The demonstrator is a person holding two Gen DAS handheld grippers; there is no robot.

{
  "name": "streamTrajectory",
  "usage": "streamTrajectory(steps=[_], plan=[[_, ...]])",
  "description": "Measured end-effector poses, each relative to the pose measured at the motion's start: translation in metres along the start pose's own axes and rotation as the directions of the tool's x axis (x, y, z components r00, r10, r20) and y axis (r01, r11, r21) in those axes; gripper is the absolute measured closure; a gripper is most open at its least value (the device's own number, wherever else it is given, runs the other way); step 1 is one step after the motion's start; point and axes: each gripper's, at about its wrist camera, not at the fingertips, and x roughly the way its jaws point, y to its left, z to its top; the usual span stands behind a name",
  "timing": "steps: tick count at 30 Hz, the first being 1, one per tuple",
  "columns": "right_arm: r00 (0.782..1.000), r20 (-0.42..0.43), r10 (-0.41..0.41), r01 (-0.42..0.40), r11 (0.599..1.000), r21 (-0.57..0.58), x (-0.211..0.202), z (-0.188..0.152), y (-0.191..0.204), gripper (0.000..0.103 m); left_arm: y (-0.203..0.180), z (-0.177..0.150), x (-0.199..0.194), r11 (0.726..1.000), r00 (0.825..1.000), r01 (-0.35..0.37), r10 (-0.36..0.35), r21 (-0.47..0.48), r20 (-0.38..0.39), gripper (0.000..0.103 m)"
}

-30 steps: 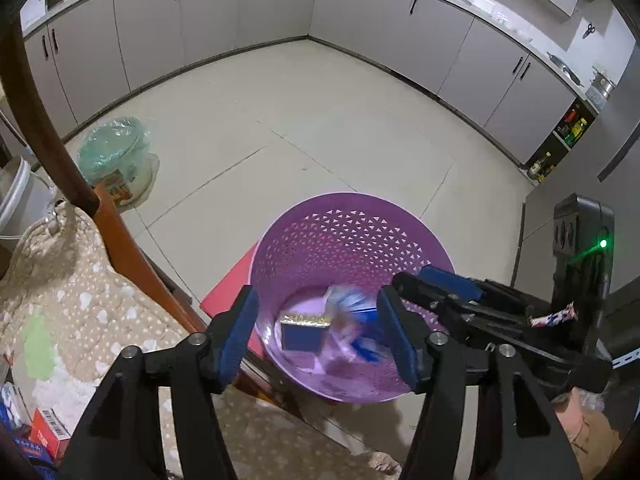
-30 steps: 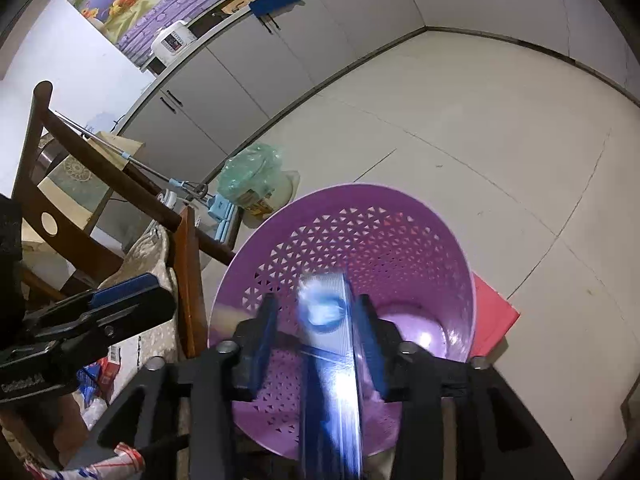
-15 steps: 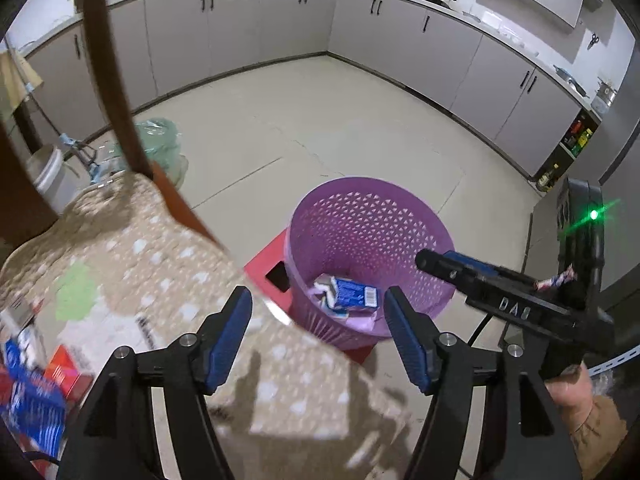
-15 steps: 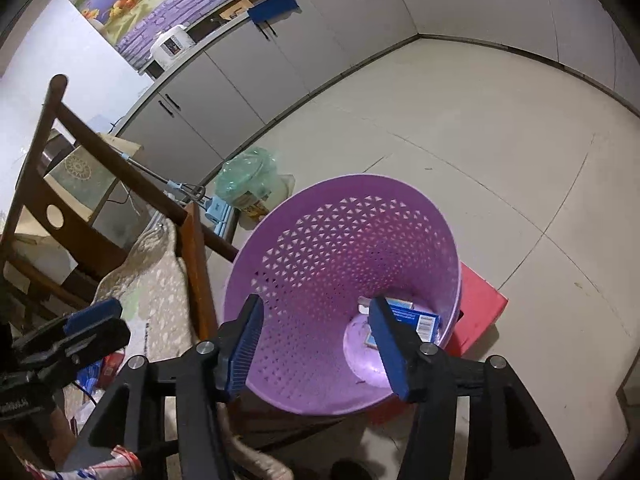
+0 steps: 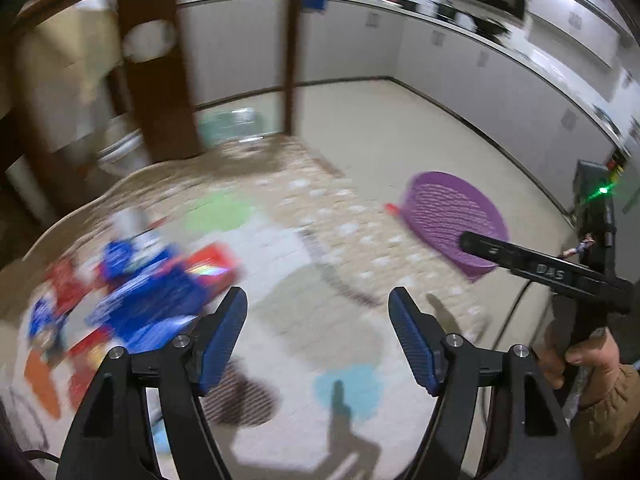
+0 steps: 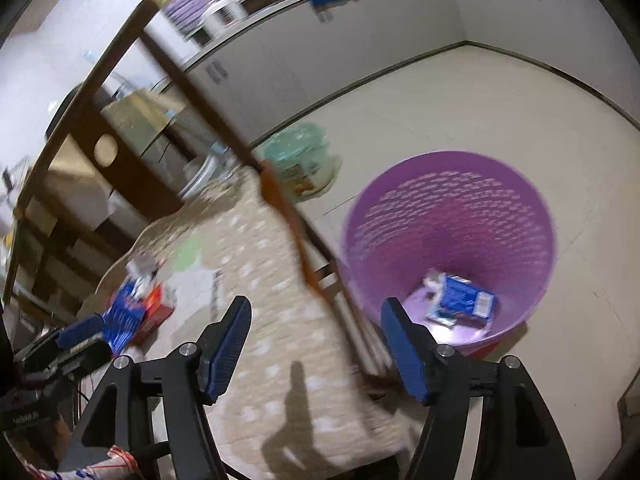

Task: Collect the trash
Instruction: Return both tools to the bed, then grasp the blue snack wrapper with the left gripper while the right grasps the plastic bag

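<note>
A purple perforated basket [image 6: 452, 216] stands on the floor beside the table, with a blue carton [image 6: 464, 294] and other wrappers lying in its bottom. It also shows as the purple basket [image 5: 452, 216] at the right of the left wrist view. A blurred heap of blue and red wrappers [image 5: 140, 300] lies on the patterned tablecloth [image 5: 320, 320]; the same trash heap [image 6: 132, 312] shows in the right wrist view. My left gripper [image 5: 318, 334] hovers over the cloth just right of the heap, jaws opening, nothing between them. My right gripper [image 6: 316, 344] hangs over the table's edge, jaws opening, nothing held.
A dark wooden chair [image 5: 160, 92] stands at the table's far side. A green plastic bag [image 6: 300, 160] sits on the tiled floor [image 6: 500, 112] near grey cabinets [image 6: 360, 40]. A red mat [image 5: 392, 209] lies under the basket.
The blue carton left my right gripper and landed in the basket. Both grippers swung left from above the basket to over the table, and the right jaws widened.
</note>
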Motion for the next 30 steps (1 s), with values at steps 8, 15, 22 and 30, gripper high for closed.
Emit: streamTrajectory(steps=[8,15,22,30], plan=[[0.995,-0.074,0.063,-0.071,0.992,-0.104,0.022,-0.024,0.077,0.028,0.107,-0.031,-0.028,0.989,0.996,-0.087,0.087,-0.121,-0.012,0.023],[0.989,-0.132,0.073,-0.094,0.983,-0.159,0.035,-0.043,0.108,0.027,0.116,-0.006,0.005,0.990,0.993,-0.109,0.112,0.092,-0.024,0.020],[0.984,-0.169,0.055,-0.083,0.983,-0.162,0.045,-0.050,0.107,0.027,0.106,0.016,0.062,0.959,0.987,-0.083,0.117,0.272,-0.113,0.020],[0.978,-0.201,0.061,-0.094,0.983,-0.159,0.058,-0.052,0.106,0.027,0.117,0.014,0.071,0.992,0.978,-0.034,0.058,0.122,-0.199,0.072]])
